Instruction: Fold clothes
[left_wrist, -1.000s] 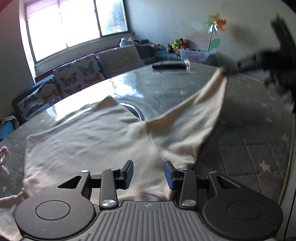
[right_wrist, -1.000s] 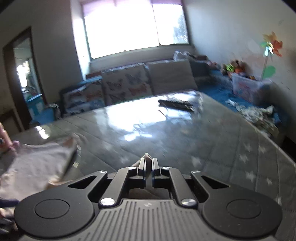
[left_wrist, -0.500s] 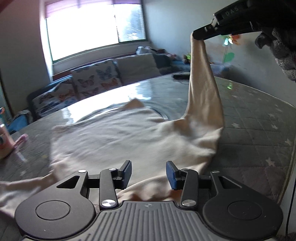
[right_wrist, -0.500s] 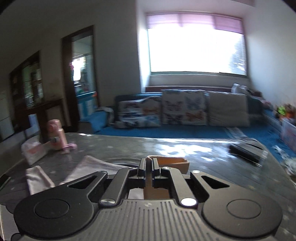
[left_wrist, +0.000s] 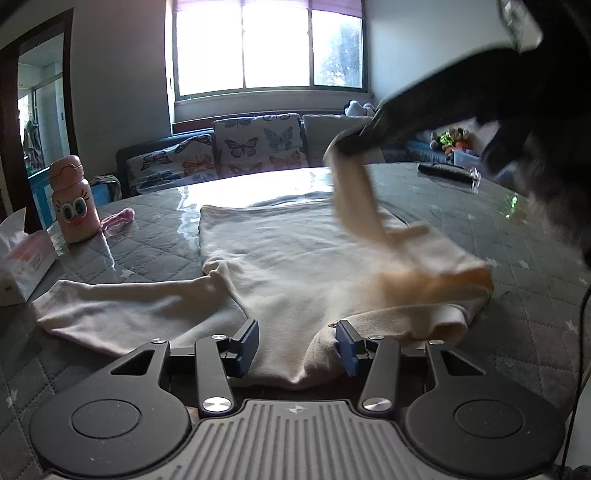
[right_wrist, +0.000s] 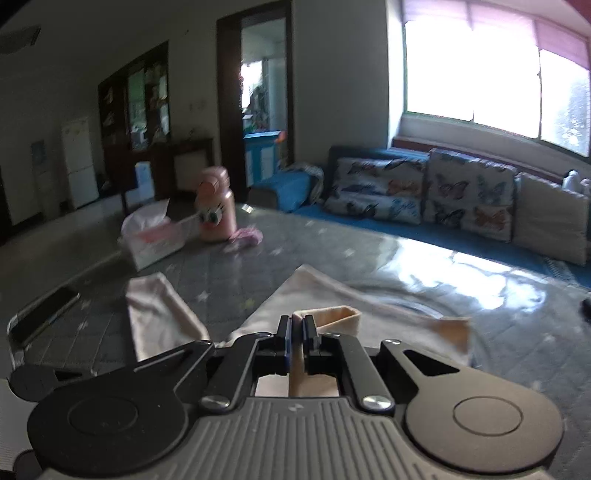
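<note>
Sleeve (left_wrist: 356, 206) pinched in closed right gripper (right_wrist: 297, 326) above cream top (left_wrist: 280, 258) spread on table (left_wrist: 480, 206), left gripper (left_wrist: 295, 345) opening over collar, unclamped; other sleeve (left_wrist: 122, 302) and body unfolded.

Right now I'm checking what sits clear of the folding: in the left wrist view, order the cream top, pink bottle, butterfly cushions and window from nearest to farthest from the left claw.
1. Cream top: directly ahead of the left claw, collar between its opening fingers.
2. Pink bottle: far left on the table.
3. Butterfly cushions: beyond the table.
4. Window: behind them.
</note>
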